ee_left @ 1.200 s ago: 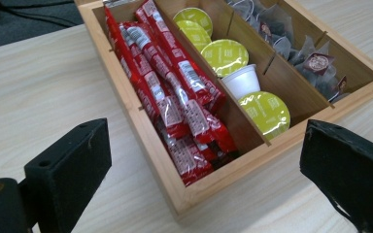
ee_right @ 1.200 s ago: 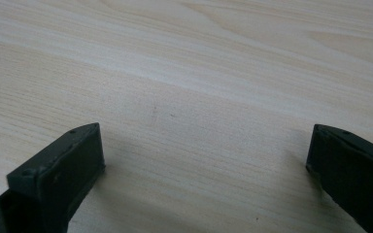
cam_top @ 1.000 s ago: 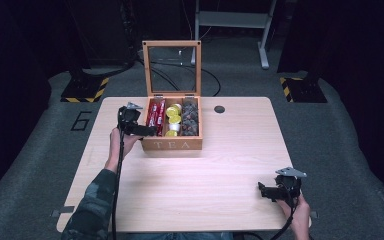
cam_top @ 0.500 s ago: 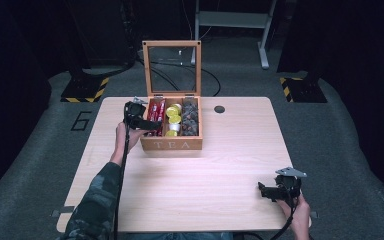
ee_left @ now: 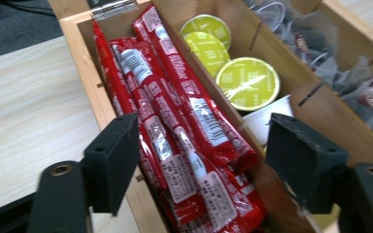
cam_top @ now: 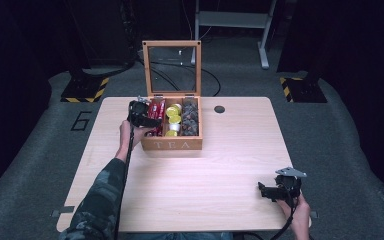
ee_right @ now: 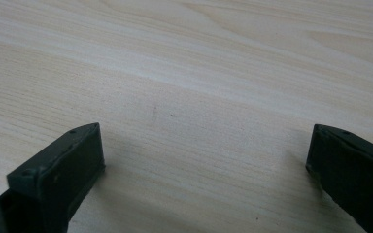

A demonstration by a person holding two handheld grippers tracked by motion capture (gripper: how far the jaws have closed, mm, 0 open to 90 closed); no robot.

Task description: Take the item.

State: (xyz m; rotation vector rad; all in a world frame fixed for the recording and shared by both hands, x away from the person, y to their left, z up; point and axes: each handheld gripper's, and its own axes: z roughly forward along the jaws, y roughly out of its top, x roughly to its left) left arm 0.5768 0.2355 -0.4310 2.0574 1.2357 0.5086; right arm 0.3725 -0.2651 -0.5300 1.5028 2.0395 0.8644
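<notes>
Left gripper view: left gripper [ee_left: 201, 165] sits low over the wooden tea box [ee_left: 85, 73], jaws partly apart and just been closing, straddling the red sachets [ee_left: 175, 131] in the box's left-hand compartment. The pads are not pressing on them. Beyond, in the middle compartment, green-lidded capsules [ee_left: 247, 82]; farther right, grey tea bags [ee_left: 340, 73].

High view: nearest, right gripper [cam_top: 275, 190] rests at the worktop [cam_top: 230, 165] near its right front corner, jaws wide with bare wood between. Farther off, the tea box stands at the back centre, glass lid [cam_top: 172, 67] upright, left gripper at its left edge.
</notes>
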